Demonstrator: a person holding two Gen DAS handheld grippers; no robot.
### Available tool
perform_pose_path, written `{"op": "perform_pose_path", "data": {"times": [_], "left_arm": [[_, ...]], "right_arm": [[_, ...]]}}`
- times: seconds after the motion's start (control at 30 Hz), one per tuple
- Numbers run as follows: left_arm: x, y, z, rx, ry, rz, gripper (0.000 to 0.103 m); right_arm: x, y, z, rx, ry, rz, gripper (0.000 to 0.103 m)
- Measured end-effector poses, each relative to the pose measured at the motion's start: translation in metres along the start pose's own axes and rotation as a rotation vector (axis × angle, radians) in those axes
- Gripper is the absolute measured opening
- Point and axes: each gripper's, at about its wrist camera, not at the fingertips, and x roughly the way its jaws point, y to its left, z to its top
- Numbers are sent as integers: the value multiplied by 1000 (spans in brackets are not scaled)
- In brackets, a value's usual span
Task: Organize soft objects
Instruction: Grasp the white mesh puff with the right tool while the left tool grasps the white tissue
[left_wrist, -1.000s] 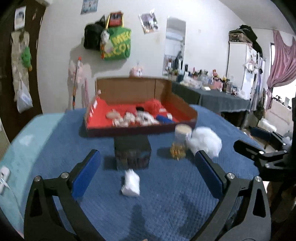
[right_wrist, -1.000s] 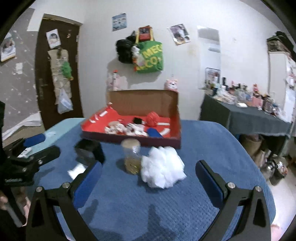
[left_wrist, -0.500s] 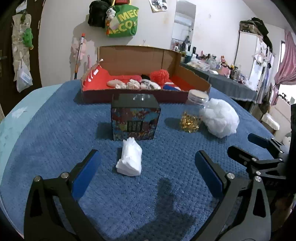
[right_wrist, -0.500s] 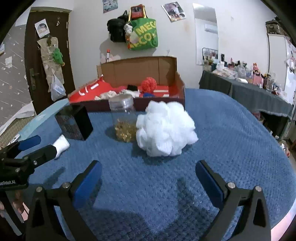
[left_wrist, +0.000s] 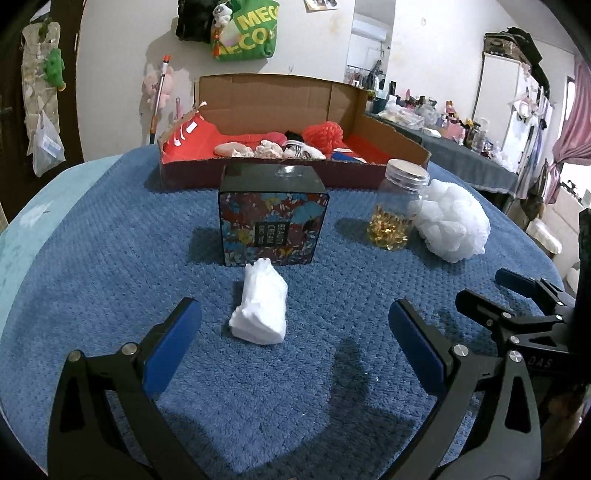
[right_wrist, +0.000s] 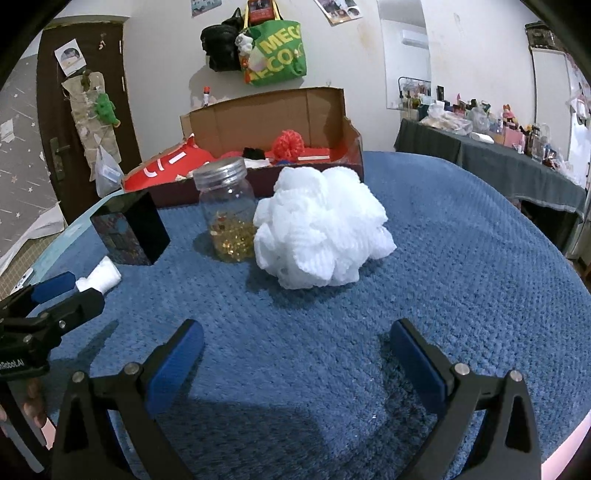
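- Two tools, both spread wide, gripping nothing: left tool (left_wrist: 293, 330), right tool (right_wrist: 295, 350).
- One white tissue wad (left_wrist: 261, 308), one white mesh pouf (right_wrist: 320, 227), one patterned box (left_wrist: 272, 218), one glass jar (right_wrist: 228, 214), one cardboard box (left_wrist: 280, 99).
- Tissue wad lies on blue blanket (left_wrist: 110, 258), just ahead of left tool, between its fingers' line.
- Pouf sits ahead of right tool, apart, touching jar.

White mesh pouf (right_wrist: 321, 229) beside jar (right_wrist: 228, 214); crumpled tissue (left_wrist: 261, 308) before box (left_wrist: 272, 218).
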Motion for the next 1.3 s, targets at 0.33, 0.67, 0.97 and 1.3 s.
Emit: {"op": "perform_pose_path", "data": {"times": [0.33, 0.67, 0.97, 1.3], "left_arm": [[7, 5, 7, 1, 32, 10, 103], [26, 21, 22, 7, 113, 4, 93], [40, 24, 20, 15, 154, -120, 30], [28, 14, 16, 41, 126, -161, 19]], "right_arm": [[2, 4, 2, -28, 16, -8, 103], [19, -12, 39, -32, 81, -18, 103], [44, -33, 60, 25, 139, 137, 52], [13, -24, 52, -17, 52, 123, 11]]}}
